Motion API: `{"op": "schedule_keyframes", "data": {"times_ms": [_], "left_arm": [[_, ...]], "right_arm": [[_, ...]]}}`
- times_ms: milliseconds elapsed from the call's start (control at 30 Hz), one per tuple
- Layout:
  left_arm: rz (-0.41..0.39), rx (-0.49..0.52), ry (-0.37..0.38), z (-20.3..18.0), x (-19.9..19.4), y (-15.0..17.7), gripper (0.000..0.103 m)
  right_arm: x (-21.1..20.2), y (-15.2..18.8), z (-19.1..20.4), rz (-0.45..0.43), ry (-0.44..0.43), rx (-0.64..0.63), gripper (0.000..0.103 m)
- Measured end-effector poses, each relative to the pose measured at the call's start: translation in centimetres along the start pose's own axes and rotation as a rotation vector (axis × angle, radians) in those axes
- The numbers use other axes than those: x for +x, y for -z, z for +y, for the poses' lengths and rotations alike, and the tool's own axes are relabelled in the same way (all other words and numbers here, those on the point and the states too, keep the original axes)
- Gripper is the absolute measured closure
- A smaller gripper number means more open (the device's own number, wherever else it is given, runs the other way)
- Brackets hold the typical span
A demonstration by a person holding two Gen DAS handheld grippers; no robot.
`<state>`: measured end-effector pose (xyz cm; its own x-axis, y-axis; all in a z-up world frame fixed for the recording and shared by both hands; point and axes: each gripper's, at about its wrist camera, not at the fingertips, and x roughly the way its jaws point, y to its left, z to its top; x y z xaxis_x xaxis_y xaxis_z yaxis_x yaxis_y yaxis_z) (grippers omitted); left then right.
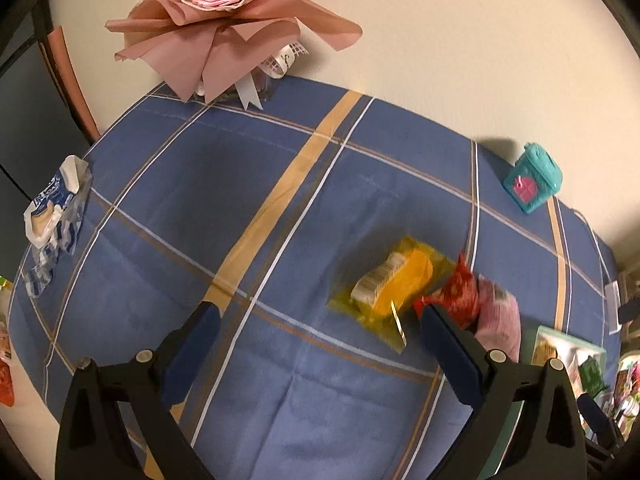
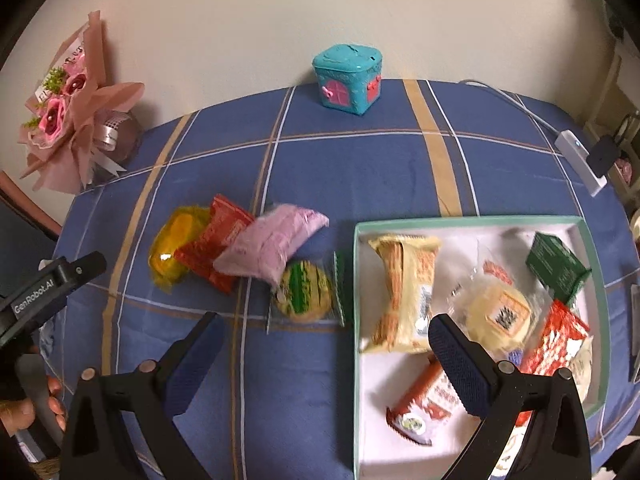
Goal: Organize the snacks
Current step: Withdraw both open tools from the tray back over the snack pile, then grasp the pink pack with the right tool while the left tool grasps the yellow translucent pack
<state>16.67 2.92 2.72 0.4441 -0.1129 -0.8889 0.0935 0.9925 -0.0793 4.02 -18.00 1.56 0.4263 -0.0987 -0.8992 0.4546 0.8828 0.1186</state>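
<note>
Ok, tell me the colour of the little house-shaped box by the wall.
Teal house-shaped box with pink doors; clearest in the right wrist view.

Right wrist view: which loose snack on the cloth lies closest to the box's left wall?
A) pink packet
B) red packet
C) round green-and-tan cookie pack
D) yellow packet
C: the round green-and-tan cookie pack lies right beside the left wall of the box; the pink, red and yellow packets sit farther left.

1. Four wrapped snacks [image 2: 276, 246] lie loose on the tablecloth.
2. Roughly six snacks sit inside the box [image 2: 476, 222]; some overlap.
3. One bouquet [image 1: 224, 20], one teal toy house [image 2: 347, 79].
</note>
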Motion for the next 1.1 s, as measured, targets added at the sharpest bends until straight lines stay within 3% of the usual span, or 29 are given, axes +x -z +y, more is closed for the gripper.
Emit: {"op": "schedule_keyframes", "data": {"times_ms": [600,867,1033,1100], "left_arm": [[-0.004,0.018,0.084,-2.8,5.5,-1.9,0.005],[0.039,0.048,0.105,-4.2,8.0,-1.4,0.011],[0.083,0.056,0.120,-4.7,9.3,-0.8,0.026],[0.081,0.052,0.120,-4.6,9.3,-0.7,0.031]], "right_arm": [[5.6,-4.0,2.3,-0.021,-0.077,0.058,0.003],[8.9,-4.2,2.1,0.020,-0.080,0.083,0.020],[10.3,-4.0,2.2,0.049,-0.084,0.081,0.047],[10.9,-3.8,2.0,0.059,-0.086,0.089,0.048]]}}
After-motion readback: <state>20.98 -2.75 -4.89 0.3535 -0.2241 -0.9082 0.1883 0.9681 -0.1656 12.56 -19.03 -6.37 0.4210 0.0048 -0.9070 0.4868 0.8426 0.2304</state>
